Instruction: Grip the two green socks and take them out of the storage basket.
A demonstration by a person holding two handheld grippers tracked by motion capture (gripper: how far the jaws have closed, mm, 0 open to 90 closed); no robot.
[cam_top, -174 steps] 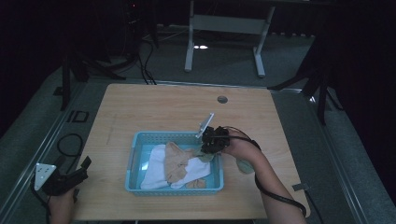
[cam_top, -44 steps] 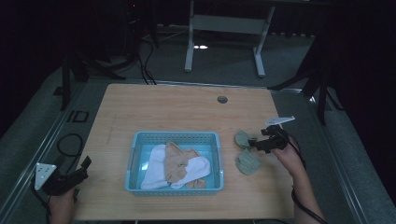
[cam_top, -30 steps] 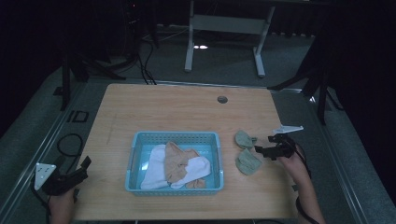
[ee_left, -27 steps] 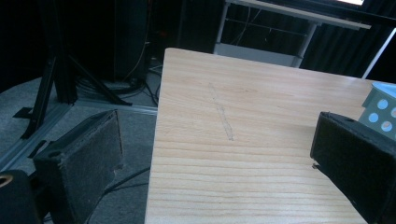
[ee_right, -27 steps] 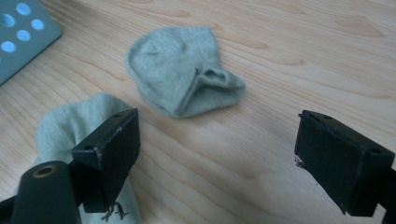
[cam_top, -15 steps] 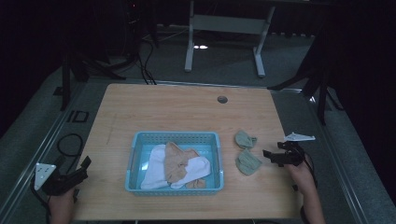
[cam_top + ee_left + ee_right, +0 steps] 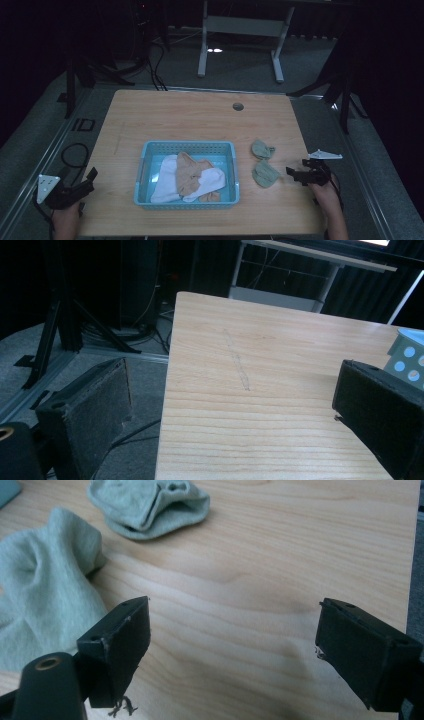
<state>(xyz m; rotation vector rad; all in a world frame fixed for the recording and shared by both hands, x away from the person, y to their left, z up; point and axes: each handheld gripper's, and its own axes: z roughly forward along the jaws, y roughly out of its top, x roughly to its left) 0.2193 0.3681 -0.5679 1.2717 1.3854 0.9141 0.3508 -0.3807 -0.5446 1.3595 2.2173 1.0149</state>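
Right claw (image 7: 296, 173) now farther back from green socks (image 7: 265, 173), empty.

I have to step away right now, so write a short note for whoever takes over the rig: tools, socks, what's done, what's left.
Right tool: open, holding nothing, low over the light wooden table just right of the two grey-green fabric socks.
Left tool: open, holding nothing, at the table's near left edge.
Nearer grey-green sock and farther grey-green sock lie side by side on the table, right of the light blue perforated plastic basket.
In the basket: a white sock and a tan sock.
Done, as it looks: the grey-green pair is out and set down.
Left, probably: take out the remaining socks and pair them.
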